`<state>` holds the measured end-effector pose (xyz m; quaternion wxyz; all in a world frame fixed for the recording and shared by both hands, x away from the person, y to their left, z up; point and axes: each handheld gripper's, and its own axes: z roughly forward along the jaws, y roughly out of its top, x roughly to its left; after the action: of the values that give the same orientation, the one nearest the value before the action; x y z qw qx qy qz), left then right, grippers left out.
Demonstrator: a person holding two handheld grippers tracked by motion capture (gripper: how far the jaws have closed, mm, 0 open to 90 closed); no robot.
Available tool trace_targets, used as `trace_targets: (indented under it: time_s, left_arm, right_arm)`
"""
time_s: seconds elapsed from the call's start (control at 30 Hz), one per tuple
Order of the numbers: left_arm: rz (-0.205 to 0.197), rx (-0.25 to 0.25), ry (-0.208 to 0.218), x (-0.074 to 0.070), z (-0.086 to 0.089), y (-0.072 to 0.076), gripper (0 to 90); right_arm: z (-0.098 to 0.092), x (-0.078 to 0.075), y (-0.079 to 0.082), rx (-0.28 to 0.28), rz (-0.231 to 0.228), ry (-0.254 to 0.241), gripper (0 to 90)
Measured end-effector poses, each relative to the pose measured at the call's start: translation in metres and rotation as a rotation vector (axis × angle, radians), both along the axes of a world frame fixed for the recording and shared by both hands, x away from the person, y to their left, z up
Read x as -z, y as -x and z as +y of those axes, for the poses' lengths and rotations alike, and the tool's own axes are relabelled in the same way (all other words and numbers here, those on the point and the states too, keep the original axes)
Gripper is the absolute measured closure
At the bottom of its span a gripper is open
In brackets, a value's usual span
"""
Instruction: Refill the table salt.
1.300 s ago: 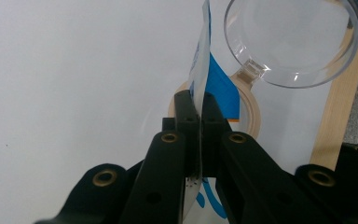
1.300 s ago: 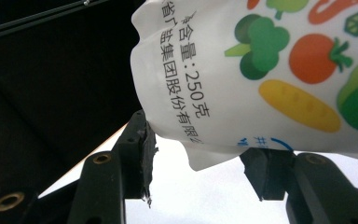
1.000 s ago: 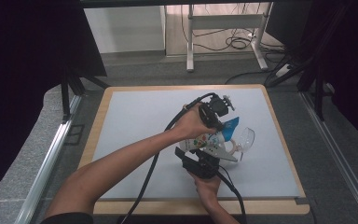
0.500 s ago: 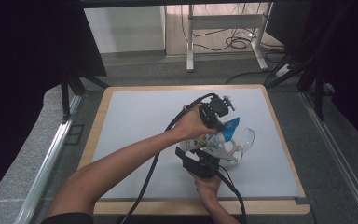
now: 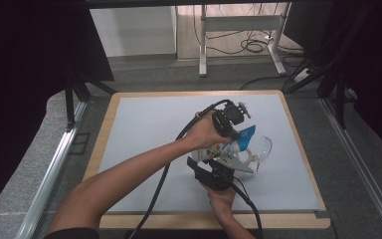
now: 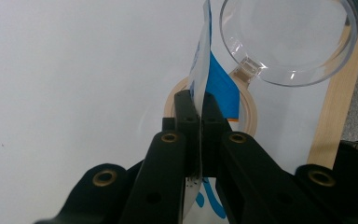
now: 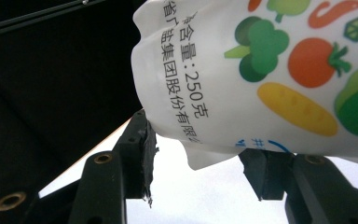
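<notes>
Pinching the thin blue-and-white edge of a printed pouch (image 6: 200, 79), the left gripper (image 6: 198, 114) has its two black jaws pressed together with the film sandwiched flat between them. In the high view that left gripper (image 5: 231, 122) sits at the far end of the pouch (image 5: 226, 149), above the middle of the pale grey mat (image 5: 144, 129) on the wooden-edged table (image 5: 298, 144).

The right gripper (image 5: 214, 175) comes in from the near edge and meets the pouch's near end. Its own view shows the pouch (image 7: 270, 79), white with printed vegetables and black lettering, bulging between the jaws: the left jaw touches the pouch's side, the right jaw sits close under its lower edge, and the gap between the jaws is about half wide. Whether both pads truly press on it cannot be told for certain, though the pouch hangs clear of the mat there.

Just beyond the left gripper lies a clear plastic bowl (image 6: 289, 39), and a wooden ring (image 6: 249, 109) rests on the mat beneath the pouch's blue corner.
</notes>
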<state>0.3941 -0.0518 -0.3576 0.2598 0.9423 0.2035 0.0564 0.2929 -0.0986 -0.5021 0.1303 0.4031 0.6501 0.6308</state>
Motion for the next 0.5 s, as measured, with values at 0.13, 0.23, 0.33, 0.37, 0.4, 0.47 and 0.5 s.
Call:
trace_targets:
  time_s: [0.13, 0.23, 0.33, 0.37, 0.4, 0.47, 0.5]
  left_arm:
    - [0.001, 0.000, 0.007, 0.0006, 0.0013, -0.0003, 90.0]
    - [0.005, -0.001, 0.005, 0.0012, 0.0023, -0.0006, 90.0]
    - [0.004, -0.001, 0.007, 0.0021, 0.0024, -0.0006, 90.0]
    - [0.003, -0.001, 0.007, 0.0021, 0.0023, -0.0006, 90.0]
    - [0.003, 0.000, 0.008, 0.0020, 0.0023, -0.0005, 90.0]
    - [0.003, 0.001, 0.007, 0.0018, 0.0021, -0.0004, 90.0]
    - [0.003, 0.002, 0.008, 0.0017, 0.0020, -0.0004, 90.0]
  right_arm:
    - [0.0003, 0.0001, 0.0004, -0.004, 0.003, 0.002, 49.6]
    - [0.0006, 0.0005, 0.0002, -0.006, 0.005, 0.004, 49.5]
    - [0.0009, 0.0009, 0.0001, -0.007, 0.006, 0.006, 49.5]
    - [0.0010, 0.0009, 0.0001, -0.006, 0.005, 0.007, 49.6]
    - [0.0009, 0.0008, 0.0000, -0.006, 0.005, 0.007, 49.6]
    - [0.0008, 0.0006, 0.0000, -0.004, 0.004, 0.006, 49.6]
    - [0.0008, 0.0005, 0.0000, -0.004, 0.004, 0.006, 49.6]
